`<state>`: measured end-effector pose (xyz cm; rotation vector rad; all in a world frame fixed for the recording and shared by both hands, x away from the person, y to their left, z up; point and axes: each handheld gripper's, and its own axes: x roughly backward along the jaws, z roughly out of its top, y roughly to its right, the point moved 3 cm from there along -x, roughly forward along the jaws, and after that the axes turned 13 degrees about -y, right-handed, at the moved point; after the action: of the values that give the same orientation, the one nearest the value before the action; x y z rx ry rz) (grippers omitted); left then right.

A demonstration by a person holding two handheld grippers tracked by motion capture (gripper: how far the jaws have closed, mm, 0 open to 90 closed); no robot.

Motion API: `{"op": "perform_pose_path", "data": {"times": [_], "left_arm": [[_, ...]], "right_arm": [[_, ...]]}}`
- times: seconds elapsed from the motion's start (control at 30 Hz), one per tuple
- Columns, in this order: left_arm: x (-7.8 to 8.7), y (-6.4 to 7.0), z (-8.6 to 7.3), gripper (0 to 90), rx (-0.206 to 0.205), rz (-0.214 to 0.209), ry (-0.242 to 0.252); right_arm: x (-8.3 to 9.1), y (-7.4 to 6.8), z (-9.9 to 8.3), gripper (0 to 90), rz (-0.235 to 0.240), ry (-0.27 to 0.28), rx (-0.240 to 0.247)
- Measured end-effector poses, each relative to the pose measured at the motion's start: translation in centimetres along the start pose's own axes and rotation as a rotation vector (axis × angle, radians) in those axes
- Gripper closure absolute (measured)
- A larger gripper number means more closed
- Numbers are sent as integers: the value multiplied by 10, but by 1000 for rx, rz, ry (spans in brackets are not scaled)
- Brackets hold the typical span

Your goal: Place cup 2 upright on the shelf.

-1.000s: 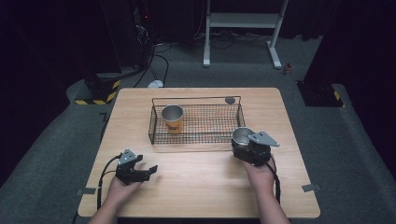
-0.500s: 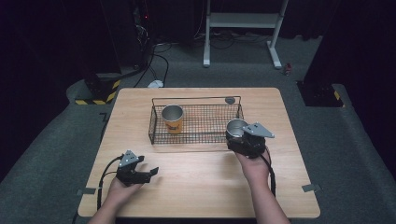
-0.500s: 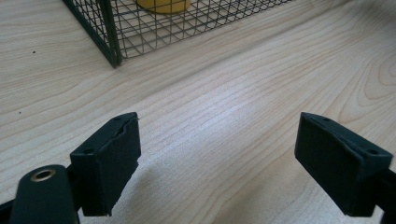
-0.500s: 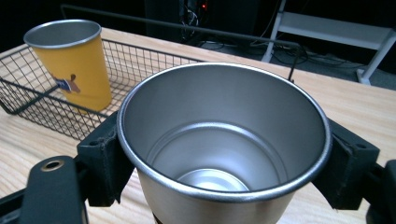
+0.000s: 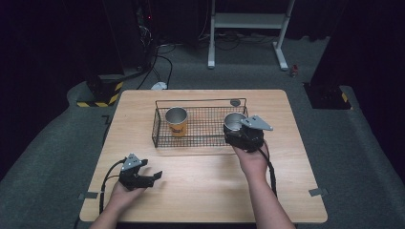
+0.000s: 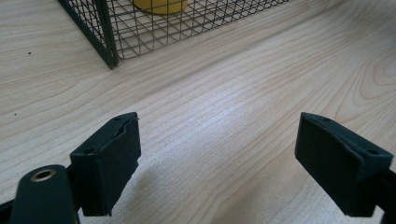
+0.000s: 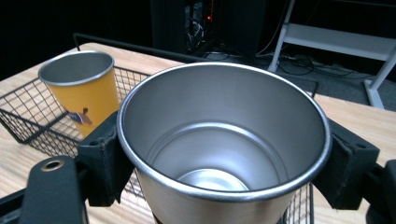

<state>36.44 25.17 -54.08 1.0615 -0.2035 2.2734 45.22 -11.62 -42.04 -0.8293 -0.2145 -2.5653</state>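
Trouble I feared with my right tool (image 5: 237, 130) clamped on the shiny steel cup (image 7: 224, 140): snagging the black wire basket (image 5: 157, 125) rim, left tool (image 6: 231, 163) apart.

The cup (image 7: 224, 154) in the right gripper (image 5: 237, 130) is plain shiny silver inside and out. The far-left cup (image 5: 176, 121) is orange-yellow with a little dark printed figure and a silver inside. The basket (image 5: 157, 129) is black wire mesh, both grippers are matte black with grey top plates, and the surface (image 5: 210, 186) is pale wood grain.
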Motion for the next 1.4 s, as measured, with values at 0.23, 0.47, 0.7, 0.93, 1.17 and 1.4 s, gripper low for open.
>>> {"op": "perform_pose_path", "data": {"times": [0.23,0.47,0.7,0.93,1.17,1.4], "left_arm": [[0,0,0,149,6,-8,1],[0,-1,0,149,9,-14,3],[0,-1,0,149,9,-17,3],[0,0,0,149,7,-18,-2],[0,0,0,148,2,-11,-4],[0,0,-1,148,2,-11,-5]], "right_arm": [[-10,-9,12,183,-5,-1,13],[-22,-17,22,183,-8,-9,24],[-32,-20,33,183,-10,-18,35],[-42,-17,39,183,-18,-18,24],[-54,-10,37,183,-26,-50,3],[-65,-4,36,183,-39,-84,-3]]}}
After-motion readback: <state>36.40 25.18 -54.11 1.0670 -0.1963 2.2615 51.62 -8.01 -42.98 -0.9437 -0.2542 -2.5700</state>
